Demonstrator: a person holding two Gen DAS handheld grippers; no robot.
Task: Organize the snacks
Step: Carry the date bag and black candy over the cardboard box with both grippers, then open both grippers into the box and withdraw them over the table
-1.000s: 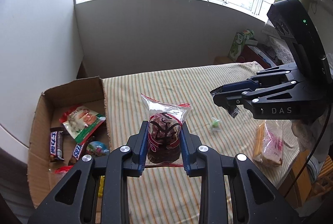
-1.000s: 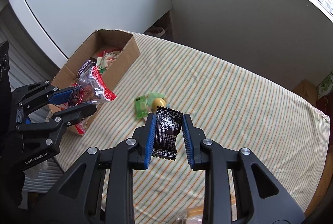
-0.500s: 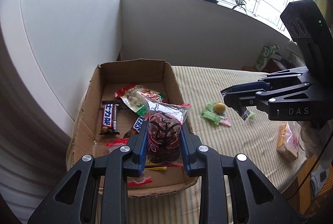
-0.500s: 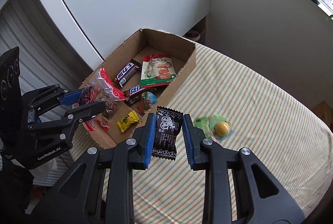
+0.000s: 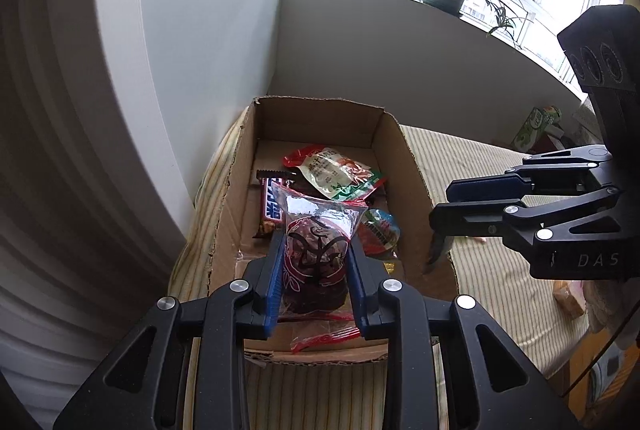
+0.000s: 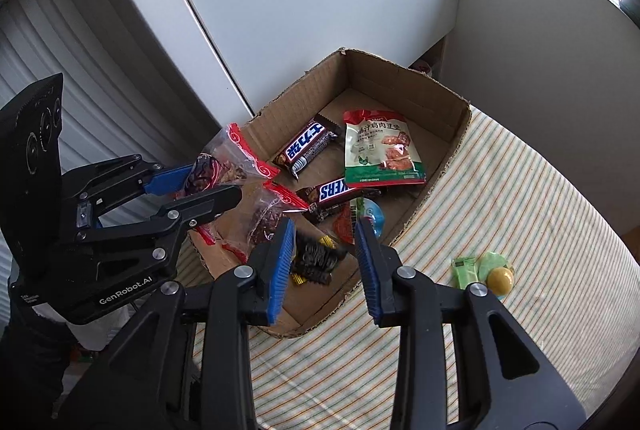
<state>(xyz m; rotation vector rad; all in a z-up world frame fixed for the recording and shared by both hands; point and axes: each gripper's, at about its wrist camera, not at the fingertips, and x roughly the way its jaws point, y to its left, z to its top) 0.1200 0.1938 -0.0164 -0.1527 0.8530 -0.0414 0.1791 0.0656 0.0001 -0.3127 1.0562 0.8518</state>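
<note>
I hold both grippers over the cardboard box (image 6: 404, 86), which sits on the striped desk (image 6: 500, 198) against the white wall.

My left gripper (image 5: 316, 266) is clamped narrow on a clear red-trimmed bag of dark dried fruit (image 5: 316, 254); the blue pads press its sides and the bag hangs above the near end of the box. In the right wrist view the same bag (image 6: 218, 166) shows between the left gripper's fingers, over the box's left wall.

My right gripper (image 6: 326, 262) is opening, its pads standing clear of the small black printed packet (image 6: 316, 258), which is blurred between and below them, over the near corner of the box, touching neither pad. I cannot tell whether the packet has reached the box floor.

Inside the box lie a white and green snack pouch (image 6: 380, 150) toward the far end, two brown Snickers bars (image 6: 308, 148) beside it nearer the middle, another red-trimmed bag of dried fruit (image 6: 268, 214) and a round blue-lidded cup (image 6: 370, 216).

Outside the box, on the desk to its right, lie a green wrapper (image 6: 464, 270) and a yellow ball in clear plastic (image 6: 498, 278), touching each other.
</note>
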